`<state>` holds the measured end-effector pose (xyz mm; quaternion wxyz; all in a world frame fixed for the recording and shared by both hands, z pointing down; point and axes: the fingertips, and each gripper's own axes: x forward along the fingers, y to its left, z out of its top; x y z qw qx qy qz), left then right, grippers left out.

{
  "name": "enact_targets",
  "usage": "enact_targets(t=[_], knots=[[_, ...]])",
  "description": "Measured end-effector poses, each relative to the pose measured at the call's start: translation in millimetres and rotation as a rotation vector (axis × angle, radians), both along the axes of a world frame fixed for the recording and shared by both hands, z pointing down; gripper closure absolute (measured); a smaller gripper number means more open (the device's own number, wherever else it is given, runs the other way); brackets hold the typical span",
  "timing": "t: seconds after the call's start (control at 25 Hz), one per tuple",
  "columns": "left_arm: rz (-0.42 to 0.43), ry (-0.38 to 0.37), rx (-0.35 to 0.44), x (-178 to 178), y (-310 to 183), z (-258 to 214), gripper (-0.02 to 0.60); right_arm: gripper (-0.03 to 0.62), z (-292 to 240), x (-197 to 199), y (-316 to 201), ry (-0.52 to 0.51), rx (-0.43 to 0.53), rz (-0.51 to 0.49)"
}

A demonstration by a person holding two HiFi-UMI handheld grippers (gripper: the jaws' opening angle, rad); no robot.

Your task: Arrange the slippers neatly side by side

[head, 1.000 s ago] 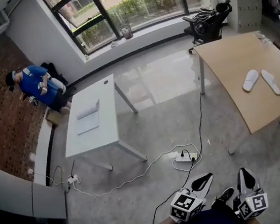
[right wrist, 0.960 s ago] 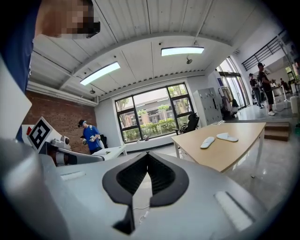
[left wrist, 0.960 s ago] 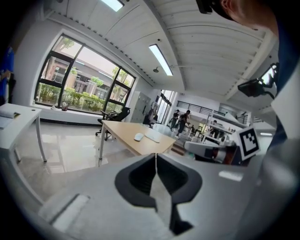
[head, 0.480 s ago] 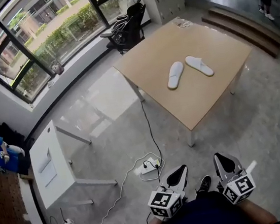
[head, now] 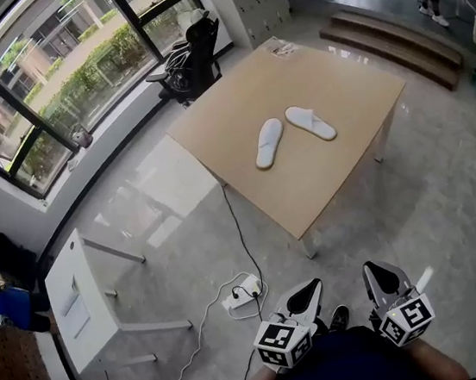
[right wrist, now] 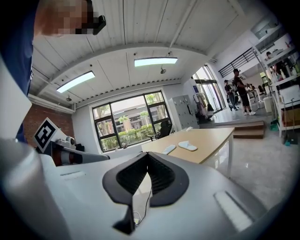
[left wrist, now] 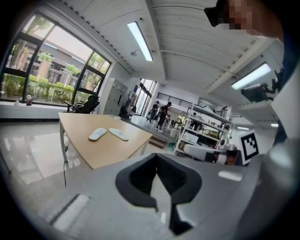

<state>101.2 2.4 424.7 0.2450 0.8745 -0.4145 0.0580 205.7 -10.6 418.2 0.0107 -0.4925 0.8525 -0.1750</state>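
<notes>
Two white slippers lie on a wooden table (head: 342,184) several steps ahead of me. The left slipper (head: 269,142) and the right slipper (head: 310,122) splay apart in a V, close at their far ends. Both show small in the left gripper view, left slipper (left wrist: 97,134) and right slipper (left wrist: 118,134), and in the right gripper view, left slipper (right wrist: 169,149) and right slipper (right wrist: 188,146). My left gripper (head: 308,292) and right gripper (head: 380,276) are held low near my body, far from the table. Both are shut with nothing in them.
A power strip (head: 243,292) with trailing cables lies on the floor between me and the table. A white desk (head: 72,300) stands at the left. A black office chair (head: 188,54) sits by the windows. Steps (head: 401,37) rise beyond the table, with shelving at the right.
My view has swung from the white desk toward the wooden table, which now sits near the centre. The grippers stay low and shut near my body.
</notes>
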Motion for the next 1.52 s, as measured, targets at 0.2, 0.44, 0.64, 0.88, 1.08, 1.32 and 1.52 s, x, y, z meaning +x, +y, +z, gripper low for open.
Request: enact_targets(t=[0.2, 0.44, 0.64, 0.88, 1.08, 1.32, 1.52], knots=[[-0.014, 0.001, -0.009, 6, -19, 2, 0.578, 0.585, 6, 8, -18, 0.001, -0.016, -0.006], [-0.032, 0.004, -0.016, 6, -59, 16, 0.578, 0.585, 19, 9, -59, 0.008, -0.021, -0.02], [-0.035, 0.008, -0.007, 4, -106, 17, 0.578, 0.585, 20, 12, -101, 0.029, -0.009, -0.003], [-0.035, 0.027, 0.004, -11, -165, 10, 0.578, 0.585, 15, 2, -159, 0.043, -0.013, 0.012], [-0.042, 0.043, -0.013, -34, -216, 13, 0.578, 0.585, 17, -19, -209, 0.049, -0.034, 0.004], [-0.047, 0.063, -0.013, -66, -264, 25, 0.578, 0.585, 16, -44, -259, 0.074, -0.051, 0.006], [-0.064, 0.044, -0.011, -92, -305, 33, 0.576, 0.585, 18, -64, -299, 0.073, -0.063, 0.002]])
